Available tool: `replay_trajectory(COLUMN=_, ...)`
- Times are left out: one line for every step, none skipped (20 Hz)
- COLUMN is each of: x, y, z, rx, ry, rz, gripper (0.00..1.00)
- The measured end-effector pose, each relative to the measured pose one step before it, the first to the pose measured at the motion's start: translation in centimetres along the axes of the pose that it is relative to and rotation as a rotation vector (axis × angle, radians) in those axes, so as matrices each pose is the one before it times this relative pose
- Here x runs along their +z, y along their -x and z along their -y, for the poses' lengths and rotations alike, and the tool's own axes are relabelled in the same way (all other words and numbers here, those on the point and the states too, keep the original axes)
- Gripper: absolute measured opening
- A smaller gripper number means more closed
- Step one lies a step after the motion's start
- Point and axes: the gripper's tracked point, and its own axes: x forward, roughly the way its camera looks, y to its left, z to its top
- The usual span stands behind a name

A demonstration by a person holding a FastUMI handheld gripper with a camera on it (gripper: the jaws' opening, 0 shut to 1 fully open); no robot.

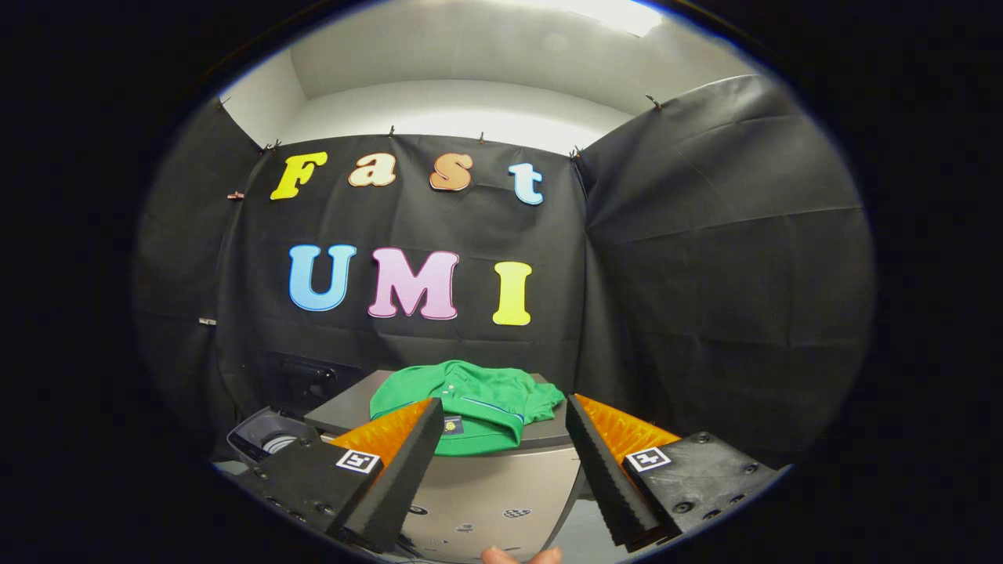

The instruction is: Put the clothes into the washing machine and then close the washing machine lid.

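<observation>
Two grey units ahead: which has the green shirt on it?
The grey cabinet straight ahead: the green polo shirt lies on its flat top, beyond the open tongs. The lower unit to its left shows a round opening instead.

Bright ceiling glare overhead, dim below, sharp focus, fisheye-curved edges

Hand-held gripper (501, 439) fingers spread, open air ahead to the green shirt (470, 407) on the cabinet top (345, 411).
</observation>
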Motion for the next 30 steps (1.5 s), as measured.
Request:
replay_trajectory(x=0.074, y=-0.118, z=-0.037, rx=0.00125, ry=-0.00615, rz=-0.00237, gripper=0.98)
replay_trajectory(x=0.115, y=-0.233, z=-0.152, rx=0.00175, ry=-0.00527, rz=-0.00468, gripper=0.98)
replay_trajectory(x=0.132, y=-0.168, z=-0.244, rx=0.01044, ry=-0.00479, rz=-0.00402, gripper=0.98)
replay_trajectory(x=0.401, y=-0.452, z=-0.423, rx=0.01211, ry=-0.00722, rz=-0.00331, gripper=0.98)
replay_trajectory(x=0.791, y=-0.705, z=-0.475, rx=0.01805, ry=-0.01352, rz=0.00377, gripper=0.98)
replay_trajectory(x=0.809, y=-1.052, z=-0.775, rx=0.02606, ry=-0.01101, rz=-0.00673, gripper=0.98)
replay_trajectory(x=0.462, y=-1.360, z=-0.784, rx=0.02887, ry=-0.00415, rz=-0.02104, gripper=0.98)
replay_trajectory(x=0.394, y=-1.697, z=-0.566, rx=0.02106, ry=-0.00030, rz=-0.02876, gripper=0.98)
replay_trajectory(x=0.423, y=-1.958, z=-0.366, rx=0.01756, ry=0.00219, rz=-0.03473, gripper=0.98)
replay_trajectory(x=0.011, y=-1.792, z=-0.105, rx=0.01230, ry=0.00300, rz=-0.04766, gripper=0.98)
replay_trajectory(x=0.010, y=-2.056, z=-0.109, rx=0.00961, ry=-0.00207, rz=-0.04722, gripper=0.98)
replay_trajectory(x=-0.233, y=-2.374, z=-0.198, rx=0.01007, ry=-0.00413, rz=-0.05968, gripper=0.98)
replay_trajectory(x=-0.700, y=-2.162, z=0.013, rx=0.00049, ry=-0.00645, rz=-0.07828, gripper=0.98)
replay_trajectory(x=-0.696, y=-2.216, z=0.157, rx=-0.00016, ry=0.00013, rz=-0.07533, gripper=0.98)
replay_trajectory(x=-0.584, y=-1.932, z=0.211, rx=-0.01347, ry=-0.00062, rz=-0.07793, gripper=0.98)
replay_trajectory(x=-0.497, y=-2.048, z=0.305, rx=-0.01135, ry=-0.00938, rz=-0.06721, gripper=0.98)
replay_trajectory(x=-0.443, y=-1.775, z=-0.093, rx=-0.00238, ry=-0.01018, rz=-0.06148, gripper=0.98)
replay_trajectory(x=-0.671, y=-1.531, z=0.373, rx=-0.01641, ry=-0.01097, rz=-0.05571, gripper=0.99)
replay_trajectory(x=-0.387, y=-1.335, z=0.222, rx=-0.00788, ry=-0.00663, rz=-0.04591, gripper=0.99)
replay_trajectory(x=-0.260, y=-1.220, z=-0.110, rx=-0.00102, ry=-0.00140, rz=-0.03539, gripper=0.99)
replay_trajectory(x=-0.372, y=-0.936, z=-0.121, rx=-0.00057, ry=0.01008, rz=-0.03946, gripper=0.99)
replay_trajectory(x=-0.467, y=-0.802, z=-0.259, rx=-0.00357, ry=0.00188, rz=-0.03643, gripper=0.99)
replay_trajectory(x=-0.810, y=-0.655, z=-0.175, rx=0.00503, ry=-0.00160, rz=-0.04614, gripper=0.99)
replay_trajectory(x=-0.825, y=-0.347, z=-0.150, rx=0.01299, ry=-0.01236, rz=-0.04073, gripper=0.99)
replay_trajectory(x=-0.872, y=-0.593, z=-0.287, rx=0.01463, ry=-0.01407, rz=-0.03916, gripper=0.99)
replay_trajectory(x=-0.722, y=-0.551, z=0.208, rx=-0.02309, ry=0.00439, rz=-0.03402, gripper=0.99)
replay_trajectory(x=0.273, y=-0.263, z=0.384, rx=-0.03123, ry=0.04164, rz=0.02828, gripper=0.99)
replay_trajectory(x=-0.604, y=-0.075, z=-0.105, rx=-0.02259, ry=0.05765, rz=-0.01502, gripper=0.90)
replay_trajectory(x=0.157, y=0.599, z=-0.644, rx=0.01666, ry=0.03224, rz=0.02250, gripper=0.80)
replay_trajectory(x=-0.228, y=-0.343, z=-0.623, rx=-0.00266, ry=0.01559, rz=0.01032, gripper=0.66)
